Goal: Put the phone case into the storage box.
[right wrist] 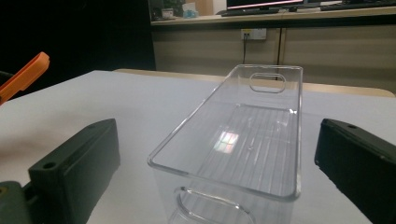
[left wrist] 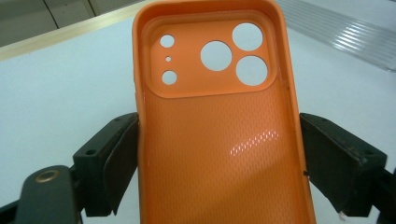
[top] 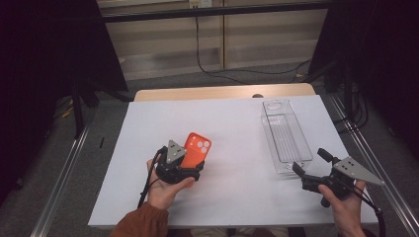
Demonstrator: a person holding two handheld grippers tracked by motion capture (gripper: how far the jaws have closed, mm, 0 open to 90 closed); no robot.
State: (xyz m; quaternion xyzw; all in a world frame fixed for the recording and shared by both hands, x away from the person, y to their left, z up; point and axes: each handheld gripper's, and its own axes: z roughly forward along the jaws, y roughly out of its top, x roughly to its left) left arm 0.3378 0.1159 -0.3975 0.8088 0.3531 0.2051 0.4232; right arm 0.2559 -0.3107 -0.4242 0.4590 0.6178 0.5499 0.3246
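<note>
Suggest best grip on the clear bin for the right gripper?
Probably the near short wall of the clear bin. The right gripper already faces that end, jaws open; come straight in, one jaw inside, one outside the thin upright rim.

The orange rubbery phone case (left wrist: pixel 219 140) is seen to be finely textured inside, with a dotted weave on which a soft glint is caught; its rim is smooth and slightly glossy. Beside the case, the black fingers (left wrist: pixel 345 163) of the left gripper (top: pixel 193 170) are shown as matt, scuffed plastic, with a brass-coloured metal insert set near them. The clear, glossy, oblong plastic bin (right wrist: pixel 243 140) is ribbed along its floor. Under the bin, the white desk (top: pixel 237 128) is covered by a matt, paper-like sheet, edged behind with pale wood.
</note>
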